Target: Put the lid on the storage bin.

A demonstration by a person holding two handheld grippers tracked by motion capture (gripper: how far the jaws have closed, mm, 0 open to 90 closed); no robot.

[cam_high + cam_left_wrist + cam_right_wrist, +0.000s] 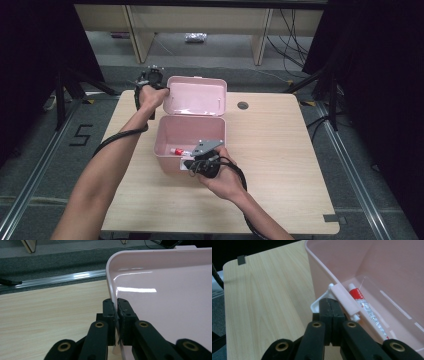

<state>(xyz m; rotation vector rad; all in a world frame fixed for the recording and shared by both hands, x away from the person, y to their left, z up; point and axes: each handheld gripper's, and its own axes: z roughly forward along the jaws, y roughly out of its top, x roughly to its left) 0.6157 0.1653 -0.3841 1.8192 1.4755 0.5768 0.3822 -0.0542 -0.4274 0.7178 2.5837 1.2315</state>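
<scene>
The left claw (116, 305) pinches the raised lid (196, 96) at its nine o'clock edge to keep the pink box (166, 145), mid-counter (280, 150), open, while the right claw (332, 305), shut, grips the front latch (344, 302) to steady it.

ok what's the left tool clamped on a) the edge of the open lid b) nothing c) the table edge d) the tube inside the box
a: in the left gripper view the left tool has its jaws pinched on the rim of the pink lid, which stands open behind the box in the high view.
</scene>
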